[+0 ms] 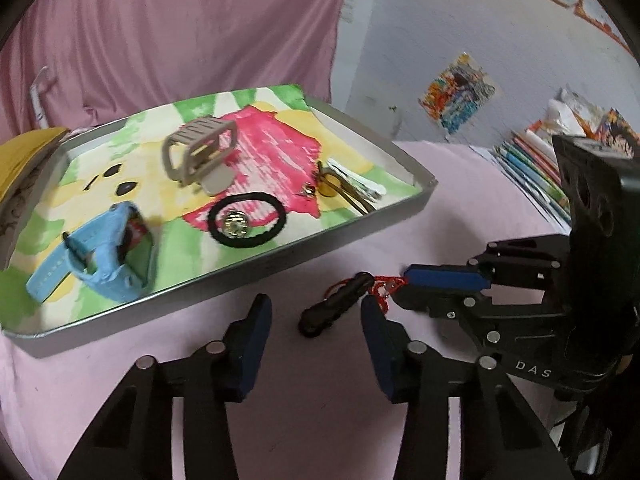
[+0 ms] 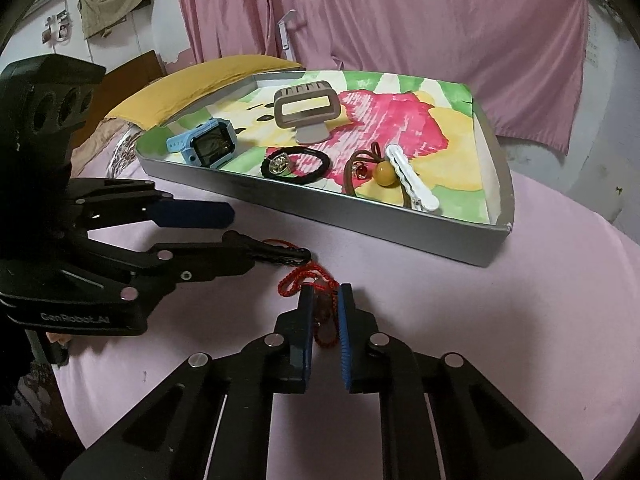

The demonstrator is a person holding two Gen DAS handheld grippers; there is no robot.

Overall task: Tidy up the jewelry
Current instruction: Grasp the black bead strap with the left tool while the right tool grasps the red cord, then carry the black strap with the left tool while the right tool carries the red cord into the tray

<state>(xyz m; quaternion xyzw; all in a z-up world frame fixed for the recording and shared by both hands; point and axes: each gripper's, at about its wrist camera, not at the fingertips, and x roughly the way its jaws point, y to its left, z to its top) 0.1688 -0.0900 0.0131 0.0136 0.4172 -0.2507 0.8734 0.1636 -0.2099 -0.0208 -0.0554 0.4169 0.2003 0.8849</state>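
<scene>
A red cord necklace with a brown pendant point(image 2: 325, 304) lies on the pink cloth in front of the tray. My right gripper point(image 2: 325, 294) is shut on its pendant; it shows in the left wrist view point(image 1: 394, 286), the cord point(image 1: 382, 290) at its tips. A black hair clip point(image 1: 334, 308) lies between the fingers of my open left gripper point(image 1: 316, 312); it also shows in the right wrist view point(image 2: 280, 255), at the left gripper's tips point(image 2: 240, 228).
The silver tray point(image 1: 248, 276) point(image 2: 360, 224) holds a blue watch point(image 1: 100, 256), a beige claw clip point(image 1: 200, 156), a black hair tie point(image 1: 248, 224), a white clip point(image 2: 410, 182) and a brown tie with a yellow bead point(image 2: 382, 172). Books point(image 1: 532, 168) lie far right.
</scene>
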